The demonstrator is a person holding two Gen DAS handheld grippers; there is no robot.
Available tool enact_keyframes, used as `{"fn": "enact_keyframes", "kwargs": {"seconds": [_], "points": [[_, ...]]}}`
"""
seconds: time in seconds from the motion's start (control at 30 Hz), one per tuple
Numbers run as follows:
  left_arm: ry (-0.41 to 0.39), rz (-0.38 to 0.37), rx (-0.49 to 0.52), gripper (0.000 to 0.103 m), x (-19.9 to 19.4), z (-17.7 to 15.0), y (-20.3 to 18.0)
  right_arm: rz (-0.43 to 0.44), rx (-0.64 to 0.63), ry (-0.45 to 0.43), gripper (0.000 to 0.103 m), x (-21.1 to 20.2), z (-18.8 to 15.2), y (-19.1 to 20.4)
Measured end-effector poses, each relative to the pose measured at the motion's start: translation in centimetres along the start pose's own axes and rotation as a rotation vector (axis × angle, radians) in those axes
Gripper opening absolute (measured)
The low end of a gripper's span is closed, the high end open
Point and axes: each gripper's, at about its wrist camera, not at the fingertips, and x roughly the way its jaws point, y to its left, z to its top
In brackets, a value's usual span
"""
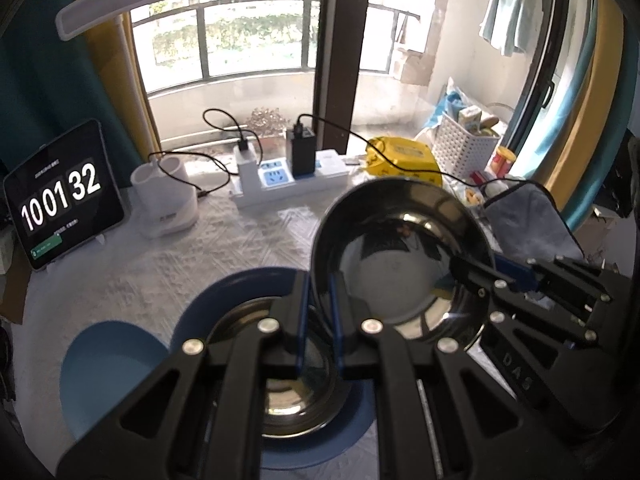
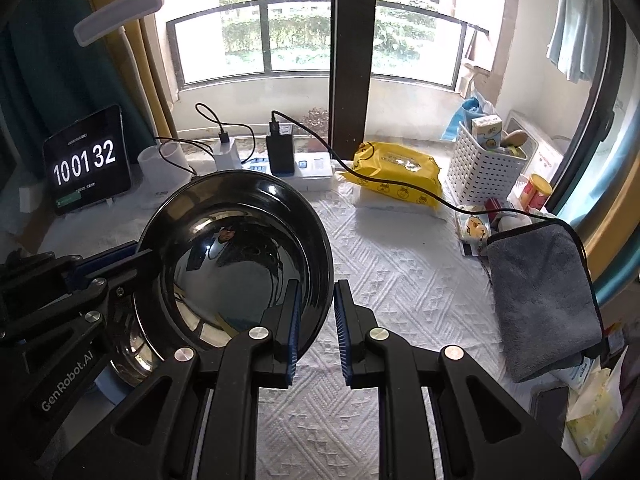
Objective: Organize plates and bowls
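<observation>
A shiny steel bowl [image 1: 400, 248] [image 2: 236, 248] hangs tilted above the white tablecloth, held at two opposite sides. My left gripper [image 1: 320, 280] [image 2: 140, 256] is shut on its left rim. On the right rim my right gripper [image 2: 318, 286] [image 1: 472, 268] is shut, one pad inside the bowl and one outside. Below and to the left, a second steel bowl [image 1: 280, 404] [image 2: 128, 352] rests on a dark blue plate [image 1: 240, 284], partly hidden by my left fingers. A light blue plate [image 1: 104, 364] lies left of it.
A tablet showing a clock [image 1: 64, 196] and a white lamp base [image 1: 168, 200] stand at the back left. A power strip with chargers [image 1: 288, 176], a yellow wipes pack [image 2: 396, 176] and a white basket [image 2: 484, 168] line the back. A grey cloth [image 2: 544, 300] lies right.
</observation>
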Motion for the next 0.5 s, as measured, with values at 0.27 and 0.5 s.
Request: {"fn": "enact_keyframes", "kwargs": {"seconds": [0.27,0.5], "points": [[-0.014,0.004,-0.012,0.010,-1.1,-0.4,1.2,0.004,-0.016,-0.007,0.018,-0.7,-0.1,1.4],[-0.018,0.007,-0.021,0.010,-1.6,-0.9,2.2,0.004,-0.027,-0.009,0.018,-1.1,-0.2,2.5]]}}
